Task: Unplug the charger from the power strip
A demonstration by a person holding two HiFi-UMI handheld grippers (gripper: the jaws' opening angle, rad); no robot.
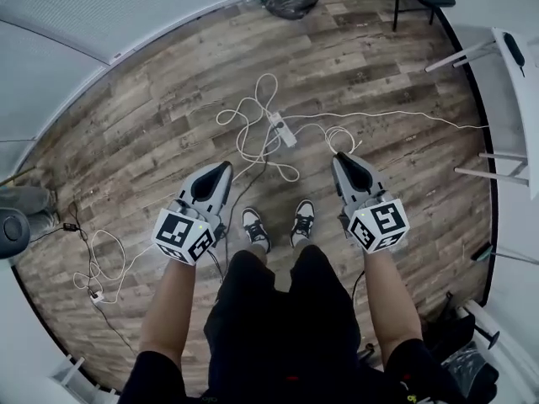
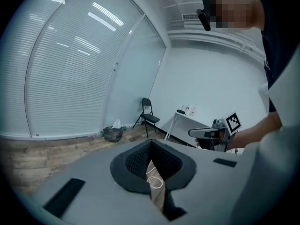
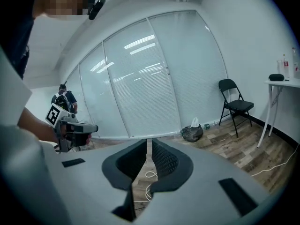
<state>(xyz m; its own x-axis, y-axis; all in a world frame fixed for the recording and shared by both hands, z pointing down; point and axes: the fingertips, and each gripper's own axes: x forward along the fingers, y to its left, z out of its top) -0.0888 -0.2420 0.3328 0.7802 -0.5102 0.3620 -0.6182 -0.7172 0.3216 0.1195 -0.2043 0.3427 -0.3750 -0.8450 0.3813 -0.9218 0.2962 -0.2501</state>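
On the wood floor [image 1: 168, 99], the power strip [image 1: 283, 130] lies unreached. Our left claw [image 1: 224, 167] and right claw [image 1: 339, 156] are closed and empty. Next we must stoop and open one.

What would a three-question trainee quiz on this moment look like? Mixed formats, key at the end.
1. True or false: the power strip lies on the wooden floor, ahead of the person's shoes.
2. Pick one. The right gripper is: A) shut on a plug; B) shut with nothing between its jaws; C) wide open.
3. Short answer: what colour are the cables tangled round the strip?

Key: 1 true; 2 B; 3 white.
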